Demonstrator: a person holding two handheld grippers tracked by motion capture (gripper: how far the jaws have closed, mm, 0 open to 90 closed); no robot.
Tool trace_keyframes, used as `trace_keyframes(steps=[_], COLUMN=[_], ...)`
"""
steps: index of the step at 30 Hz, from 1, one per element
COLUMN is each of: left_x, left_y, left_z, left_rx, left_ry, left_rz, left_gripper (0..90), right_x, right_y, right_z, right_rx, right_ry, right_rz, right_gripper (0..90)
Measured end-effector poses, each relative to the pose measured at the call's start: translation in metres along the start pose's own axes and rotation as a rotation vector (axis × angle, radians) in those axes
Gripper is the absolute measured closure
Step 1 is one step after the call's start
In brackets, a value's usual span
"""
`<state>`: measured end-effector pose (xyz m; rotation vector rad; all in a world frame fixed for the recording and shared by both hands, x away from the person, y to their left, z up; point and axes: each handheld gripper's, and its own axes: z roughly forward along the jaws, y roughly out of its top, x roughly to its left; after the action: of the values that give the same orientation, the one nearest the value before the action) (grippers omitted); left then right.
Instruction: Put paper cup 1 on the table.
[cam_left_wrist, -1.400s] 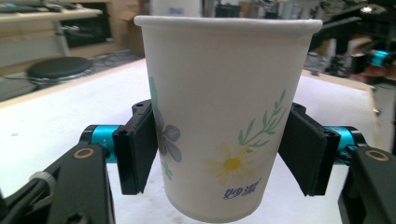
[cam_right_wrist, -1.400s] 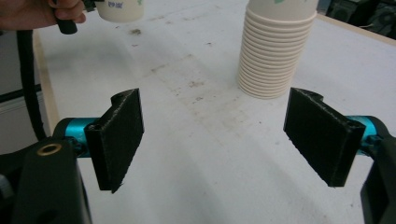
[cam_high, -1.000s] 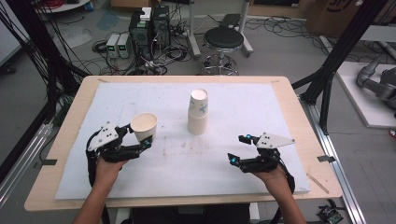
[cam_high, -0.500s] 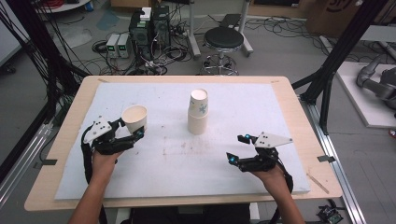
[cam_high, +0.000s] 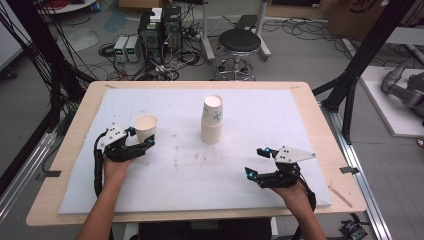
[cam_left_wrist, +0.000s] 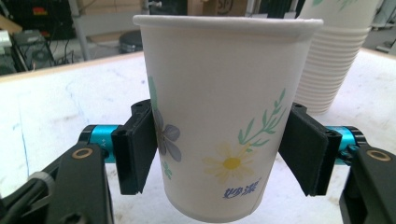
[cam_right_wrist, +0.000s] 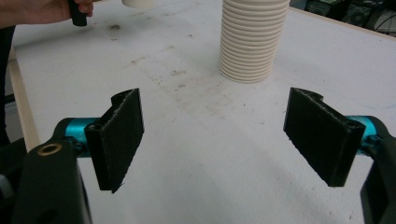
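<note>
The left gripper (cam_high: 140, 139) pinched a single white paper cup printed with flowers and green leaves (cam_left_wrist: 224, 116), its two black pads pressed against opposite sides of the cup wall about midway down, with the cup upright and its open mouth up. In the high view this cup (cam_high: 145, 127) sat at the left of the white foam-covered table (cam_high: 165, 200), well apart from the tall stack of nested white paper cups (cam_high: 212, 120) standing near the middle; whether its base touched the mat could not be told. The right gripper (cam_high: 260, 162) hovered low at the right with its jaws spread wide and nothing between them. The main risk, as I judged it, lay in the thin paper wall: a harder squeeze could dent the cup or make it spring out sideways. A release while the cup was tilted or above the mat could tip it over and let it roll toward the table's left edge. If the empty gripper swung inward carelessly, it could knock the stack, which looked tall enough to topple.
</note>
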<state>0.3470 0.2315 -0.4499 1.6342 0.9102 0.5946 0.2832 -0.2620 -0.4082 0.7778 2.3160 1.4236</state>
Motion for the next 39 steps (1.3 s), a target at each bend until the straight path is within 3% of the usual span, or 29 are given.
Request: trace_keyframes(steps=[11, 17, 26, 30, 39], left_x=[0.001, -0.002, -0.005, -0.005, -0.01], left_y=[-0.008, -0.01, -0.013, -0.014, -0.017], left_z=[0.004, -0.001, -0.01, -0.015, -0.039], left_rx=[0.151, 0.208, 0.226, 0.203, 0.158], left_ry=[0.085, 0.121, 0.127, 0.136, 0.107], left_rz=[0.014, 0.031, 0.028, 0.011, -0.038], left_gripper=[32.6, 32.0, 28.8, 24.7, 16.3], right_x=[0.001, 0.001, 0.0, 0.0, 0.0], right_y=[-0.002, -0.002, -0.001, -0.001, -0.002], right_z=[0.001, -0.001, -0.002, -0.002, -0.007], right_rx=[0.015, 0.015, 0.016, 0.015, 0.01], right_ry=[0.009, 0.009, 0.009, 0.009, -0.004], right_rz=[-0.004, 0.0, -0.003, -0.003, -0.004], right_gripper=[20.4, 20.5, 20.4, 20.4, 20.4])
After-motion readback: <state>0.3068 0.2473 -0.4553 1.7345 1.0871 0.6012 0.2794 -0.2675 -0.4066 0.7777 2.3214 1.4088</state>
